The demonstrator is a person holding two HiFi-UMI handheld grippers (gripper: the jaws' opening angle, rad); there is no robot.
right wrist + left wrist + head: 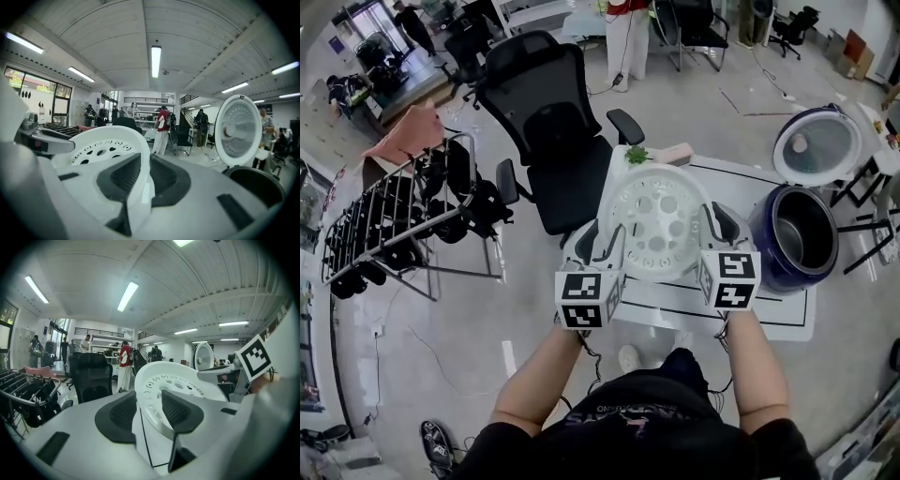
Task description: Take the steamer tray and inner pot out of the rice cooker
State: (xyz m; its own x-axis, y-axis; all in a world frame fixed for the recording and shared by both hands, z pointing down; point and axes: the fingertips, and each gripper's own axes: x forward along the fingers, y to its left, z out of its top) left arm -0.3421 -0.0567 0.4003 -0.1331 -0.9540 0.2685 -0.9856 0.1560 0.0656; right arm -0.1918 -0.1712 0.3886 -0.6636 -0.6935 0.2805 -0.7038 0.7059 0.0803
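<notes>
As I look down in the head view, steamer tray (661, 225): it is out of the cooker, above the white table (769, 314) and left of the rice cooker (792, 239). I hold it at opposite rims, I judge so it cannot tip.
Head view, grippers: my left gripper (598, 246) is on the tray's left rim and my right gripper (712, 230) on its right rim.
Head view, inner pot (802, 234): it sits in the cooker under the raised lid (817, 145) and has not been taken out yet.
Head view, surroundings: an office chair (548, 141) stands beyond the table, with a drying rack (394, 225) further left. A small green plant (637, 155) lies past the tray and could crowd a set-down spot.
Left gripper view, left gripper (149, 411): it is clamped on the steamer tray (173, 378), one pad on each side of the thin rim.
Left gripper view, around: the office chair (91, 376) and drying rack (23, 390) are to the left, and the lid (204, 357) is behind the tray.
Right gripper view, right gripper (143, 176): it is closed tight on the rim of the steamer tray (101, 150).
Right gripper view, around: the lid (238, 131) stands upright at the right above the dark mouth of the inner pot (255, 185). Nothing blocks my way back to it.
</notes>
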